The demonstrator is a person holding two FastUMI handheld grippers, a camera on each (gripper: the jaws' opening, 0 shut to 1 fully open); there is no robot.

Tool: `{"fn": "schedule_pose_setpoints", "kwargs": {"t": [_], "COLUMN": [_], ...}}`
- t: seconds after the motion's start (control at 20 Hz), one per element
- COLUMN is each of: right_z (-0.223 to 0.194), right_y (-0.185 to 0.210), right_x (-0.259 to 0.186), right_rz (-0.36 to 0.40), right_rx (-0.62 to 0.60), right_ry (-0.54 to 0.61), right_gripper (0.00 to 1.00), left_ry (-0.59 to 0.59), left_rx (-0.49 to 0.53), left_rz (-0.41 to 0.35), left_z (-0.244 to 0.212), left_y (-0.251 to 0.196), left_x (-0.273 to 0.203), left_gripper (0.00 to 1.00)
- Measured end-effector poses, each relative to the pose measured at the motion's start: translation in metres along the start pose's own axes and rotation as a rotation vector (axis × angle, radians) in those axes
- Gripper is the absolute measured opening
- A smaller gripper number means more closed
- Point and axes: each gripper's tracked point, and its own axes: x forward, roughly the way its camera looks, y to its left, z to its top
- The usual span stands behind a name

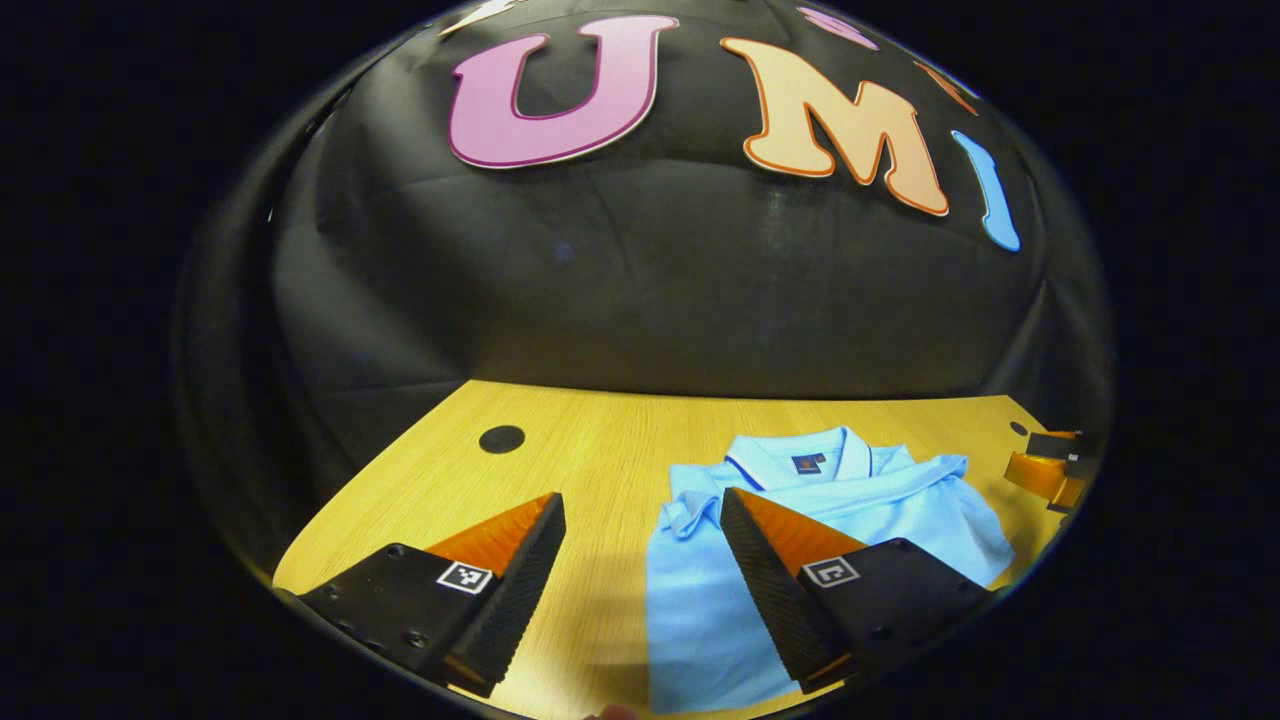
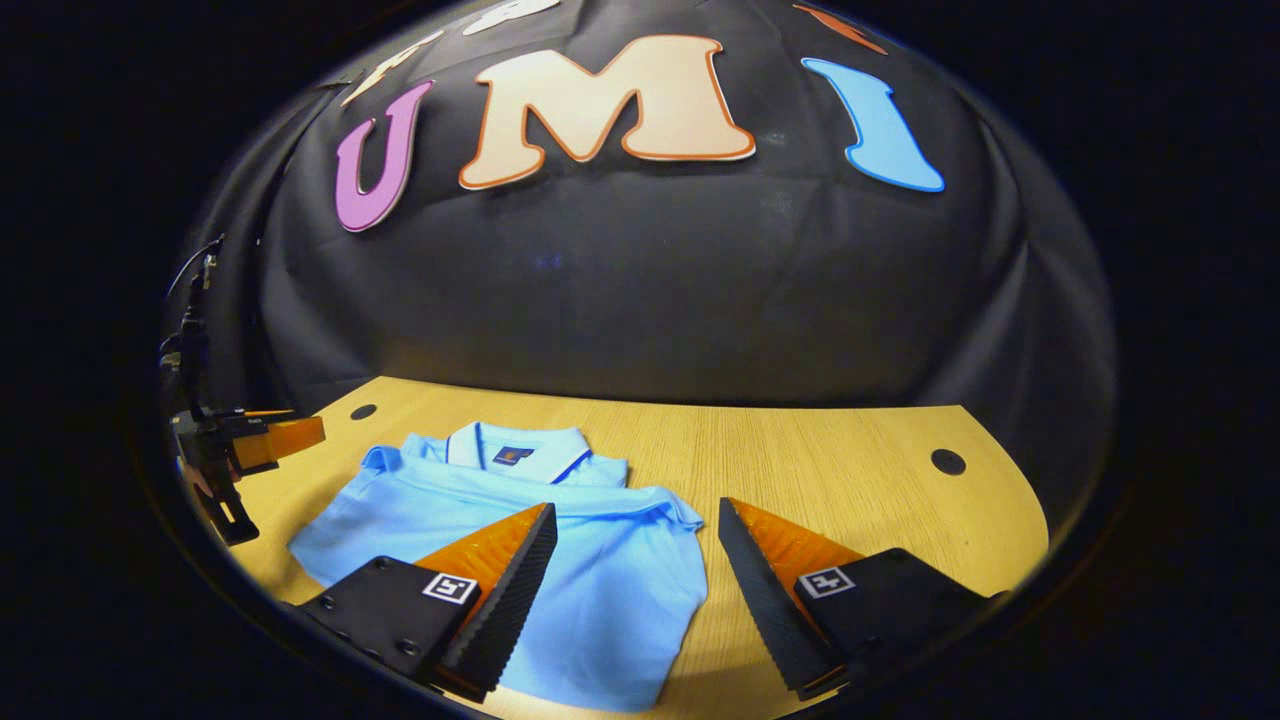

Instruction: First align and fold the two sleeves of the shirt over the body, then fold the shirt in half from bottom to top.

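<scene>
The wooden table carries the light blue polo shirt, which lies flat with its collar toward the booth wall and its hem toward the camera. Both sleeves appear laid inward over the body: in the right gripper view a folded edge runs across the chest just below the collar, and the outline on each side looks straight rather than winged. The lower body is stretched out full length, so by my reading the sleeve step is done as far as the cloth shows, and the bottom-to-top fold is the one in hand. The left gripper hangs above the shirt's left edge with its jaws spread wide and nothing between them; the right gripper hangs above the shirt's right edge, likewise spread and empty. The next move would call for each gripper to drop to a hem corner, pinch through all layers there, and carry both corners evenly up to the collar.
</scene>
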Motion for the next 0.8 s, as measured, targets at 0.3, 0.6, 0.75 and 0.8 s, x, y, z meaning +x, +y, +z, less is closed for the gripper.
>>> {"fn": "schedule_pose_setpoints", "kwargs": {"t": [0.3,0.6,0.75,0.8], "right_z": [-0.031,-0.061,-0.070,-0.072], "right_y": [0.038,0.060,0.063,0.063], "right_x": [-0.082,-0.139,-0.154,-0.158], "right_rz": [0.112,0.166,0.170,0.167], "right_rx": [0.000,-0.025,-0.032,-0.049], "right_ry": [-0.035,-0.058,-0.069,-0.078], "right_gripper": [0.99,0.99,0.99,0.99], "left_ry": [-0.044,-0.068,-0.078,-0.085], "left_rx": [-0.008,-0.047,-0.011,-0.001], "left_rz": [-0.011,-0.061,-0.074,-0.080], "left_z": [-0.023,-0.061,-0.074,-0.078], "left_y": [0.000,-0.010,-0.016,-0.020], "left_x": [-0.075,-0.135,-0.155,-0.162], "left_gripper": [0.94,0.93,0.93,0.94]}}
